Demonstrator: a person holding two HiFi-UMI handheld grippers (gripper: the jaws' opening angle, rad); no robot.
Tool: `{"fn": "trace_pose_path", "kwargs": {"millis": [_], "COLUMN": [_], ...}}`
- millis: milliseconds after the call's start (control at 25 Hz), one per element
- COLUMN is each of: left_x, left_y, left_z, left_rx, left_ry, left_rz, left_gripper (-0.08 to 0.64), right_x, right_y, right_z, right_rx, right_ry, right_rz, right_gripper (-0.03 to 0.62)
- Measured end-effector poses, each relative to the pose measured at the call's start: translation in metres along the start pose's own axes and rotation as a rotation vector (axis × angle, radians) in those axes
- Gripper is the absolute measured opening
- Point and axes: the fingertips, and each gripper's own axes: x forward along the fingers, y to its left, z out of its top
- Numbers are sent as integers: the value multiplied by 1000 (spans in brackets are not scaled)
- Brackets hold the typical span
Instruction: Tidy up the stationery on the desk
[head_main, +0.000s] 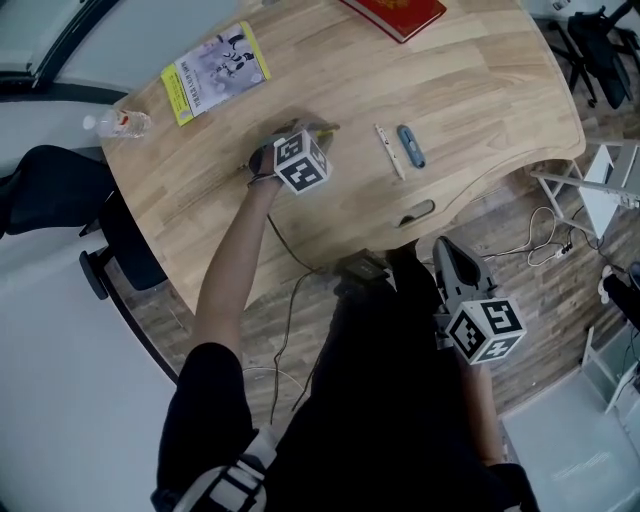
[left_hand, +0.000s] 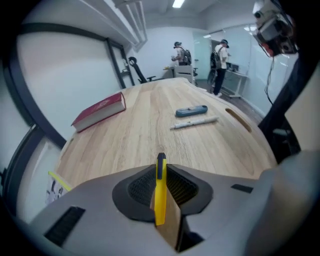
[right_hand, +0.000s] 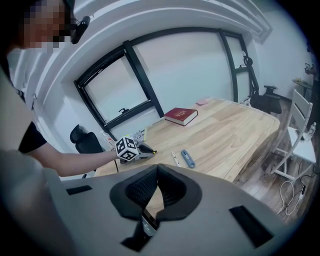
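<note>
My left gripper (head_main: 322, 130) rests low over the wooden desk (head_main: 480, 90) and is shut on a yellow utility knife (left_hand: 160, 187) with a dark tip, which stands on edge between the jaws. To its right lie a white pen (head_main: 389, 151) and a blue knife-like tool (head_main: 411, 145), side by side; in the left gripper view the pen (left_hand: 194, 122) and the blue tool (left_hand: 191, 111) lie ahead at the right. My right gripper (head_main: 447, 250) hangs off the desk beside my body, shut with nothing in it (right_hand: 157, 172).
A red book (head_main: 395, 14) lies at the far edge, a yellow booklet (head_main: 215, 70) at the far left, and a plastic bottle (head_main: 120, 124) near the left rim. A cable slot (head_main: 417, 212) is cut into the near edge. Black chairs stand around the desk.
</note>
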Motion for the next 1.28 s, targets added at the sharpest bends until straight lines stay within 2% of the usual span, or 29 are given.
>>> {"fn": "trace_pose_path", "kwargs": {"millis": [200,400,560,800,1040,1280], "left_x": [-32,-60,-65,-57,-33,-9], "left_y": [-2,-6,-13,-29,-47,-57], "left_z": [33,64,72,73,60,48], "left_rx": [-275,-622,-844,-1056,-1243,-1377], "left_ry": [-123,-278,-332,-341,-266,-227], "left_rz": [18,-18,-18,20,67,103], "left_gripper": [84,83,83,83,83,83], "right_x": [-1,-4,-7,-10,-6,0], "right_y": [4,9,10,9,2,-6], "right_z": [12,24,26,22,18,16], "right_rx": [-14,-31,-38,-67,-97,-133], "right_ry": [-37,-79,-85,-77,-44,0], "right_rz": [17,40,50,67,90,110], "right_gripper": [21,21,21,21,21,21]}}
